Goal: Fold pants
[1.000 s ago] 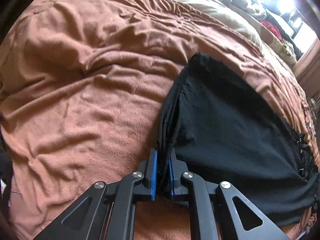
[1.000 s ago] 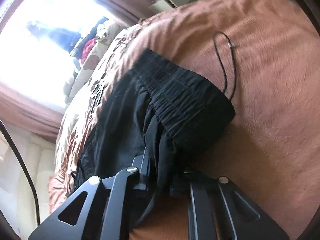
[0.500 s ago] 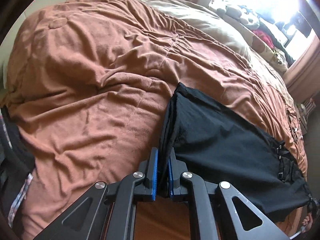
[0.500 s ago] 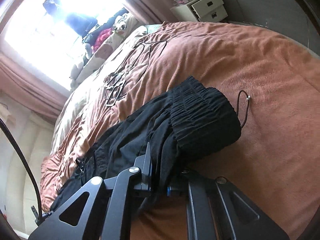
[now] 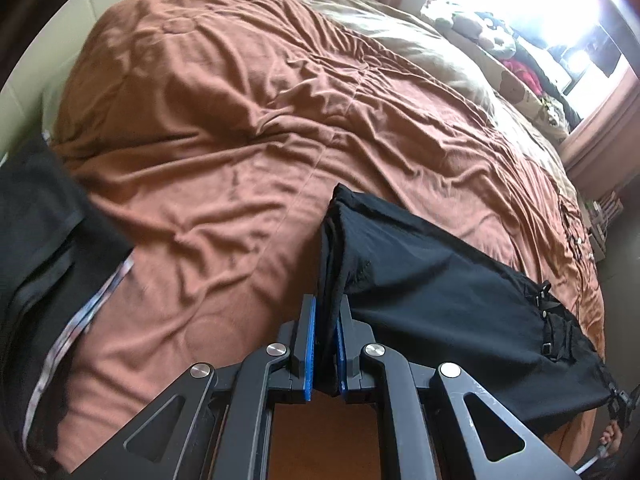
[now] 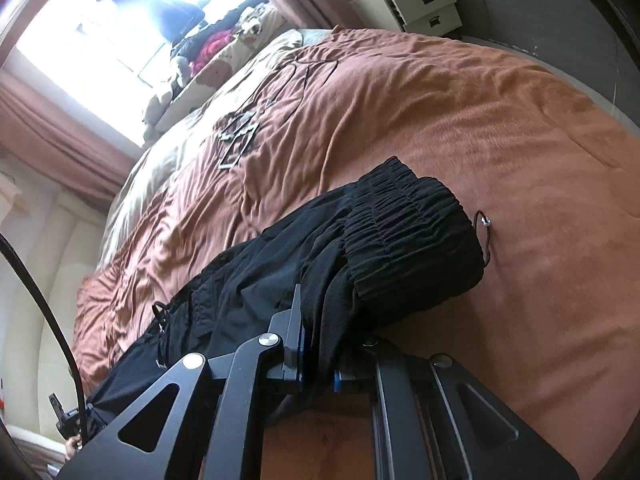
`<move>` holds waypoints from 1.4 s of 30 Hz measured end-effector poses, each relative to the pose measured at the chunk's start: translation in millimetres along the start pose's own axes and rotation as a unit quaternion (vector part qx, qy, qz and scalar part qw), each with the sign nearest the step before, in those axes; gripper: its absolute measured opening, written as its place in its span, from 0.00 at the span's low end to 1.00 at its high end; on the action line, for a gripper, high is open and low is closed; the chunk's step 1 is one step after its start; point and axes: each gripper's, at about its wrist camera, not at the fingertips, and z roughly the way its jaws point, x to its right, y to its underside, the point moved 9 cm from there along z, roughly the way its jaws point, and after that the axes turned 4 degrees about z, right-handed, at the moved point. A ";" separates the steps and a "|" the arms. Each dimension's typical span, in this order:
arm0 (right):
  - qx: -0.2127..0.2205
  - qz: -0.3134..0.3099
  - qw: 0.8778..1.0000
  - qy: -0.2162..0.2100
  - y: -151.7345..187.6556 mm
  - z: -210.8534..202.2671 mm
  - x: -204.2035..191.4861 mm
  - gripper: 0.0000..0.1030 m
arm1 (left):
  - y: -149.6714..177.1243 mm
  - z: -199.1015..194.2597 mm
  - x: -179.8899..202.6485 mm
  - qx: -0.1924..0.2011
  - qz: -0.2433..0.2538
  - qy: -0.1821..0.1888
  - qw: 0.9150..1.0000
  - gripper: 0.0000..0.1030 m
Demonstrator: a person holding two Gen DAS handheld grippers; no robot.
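While both grippers pinched it, the black lightweight fabric pants point(image 5: 440, 288) hung stretched between them above the rumpled rust-brown bedspread point(image 5: 240, 128). At lower centre, the left gripper point(image 5: 326, 344) clamped a bunched hem edge; the right gripper point(image 6: 318, 354) squeezed cloth just below the gathered elastic waistband point(image 6: 412, 240). Beyond, a thin drawstring point(image 6: 482, 236) dangled at the right. I judged the slippery folds might slide free, or that cord could snag.

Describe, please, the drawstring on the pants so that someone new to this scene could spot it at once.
Start at the rust-brown bedspread and find the black pants held up over it. Follow them to the gathered elastic waistband. The drawstring is the thin dark cord looping beside it, the only one with a small pale tip.
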 end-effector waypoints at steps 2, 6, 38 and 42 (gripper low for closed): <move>-0.003 -0.008 1.000 -0.001 5.7 -11.8 -0.8 0.06 | 11.0 -10.3 -5.8 -0.001 -0.001 -0.002 1.000 0.09; -0.004 -0.019 1.000 -0.002 12.6 -29.2 -0.4 0.06 | 33.9 -31.7 -18.6 0.002 -0.007 0.002 1.000 0.09; -0.032 0.006 0.999 0.029 39.1 -2.0 40.9 0.06 | 170.2 -7.2 -77.2 -0.065 -0.059 -0.005 0.996 0.10; -0.039 0.029 0.999 0.023 44.1 -3.7 48.3 0.13 | 171.7 -5.8 -77.8 -0.063 -0.059 -0.007 0.996 0.10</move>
